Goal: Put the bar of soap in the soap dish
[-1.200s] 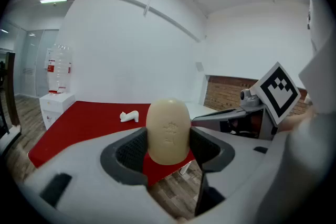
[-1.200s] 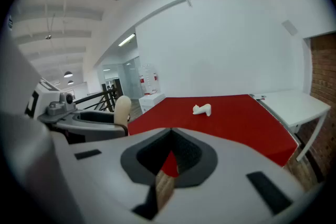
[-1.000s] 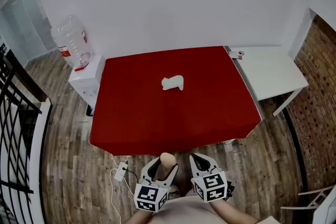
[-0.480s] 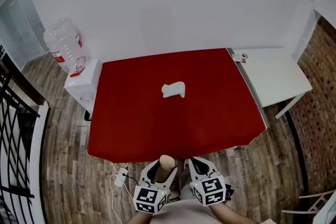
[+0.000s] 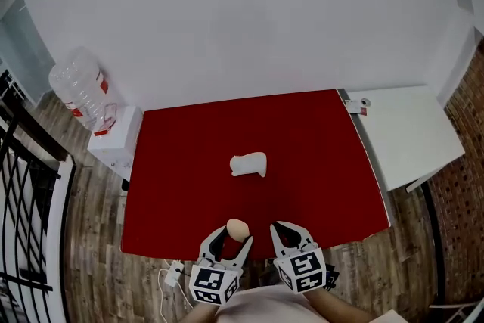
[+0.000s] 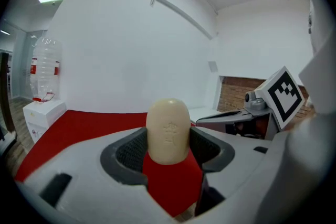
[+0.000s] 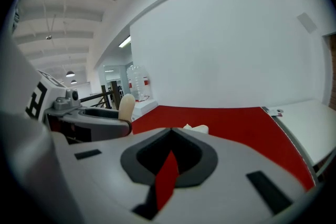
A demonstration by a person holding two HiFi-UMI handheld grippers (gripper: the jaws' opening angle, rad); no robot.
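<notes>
A cream oval bar of soap [image 6: 168,131] stands upright between the jaws of my left gripper [image 6: 168,140], which is shut on it. In the head view that gripper [image 5: 231,238] and the soap [image 5: 237,228] hover over the near edge of the red table [image 5: 181,185]. The white soap dish [image 5: 249,164] lies near the table's middle, well beyond both grippers, and shows small in the right gripper view [image 7: 195,128]. My right gripper [image 5: 290,233] is beside the left one, its jaw tips [image 7: 170,131] meeting with nothing held.
A white side table [image 5: 408,136] adjoins the red table on the right. To the left, a large water bottle [image 5: 79,91] stands on a white cabinet [image 5: 113,140], with a black railing [image 5: 23,185] farther left. A power strip [image 5: 172,274] lies on the wooden floor.
The view has moved forward: the red table has come closer and both grippers now reach its near edge. The soap stays held in the left gripper.
</notes>
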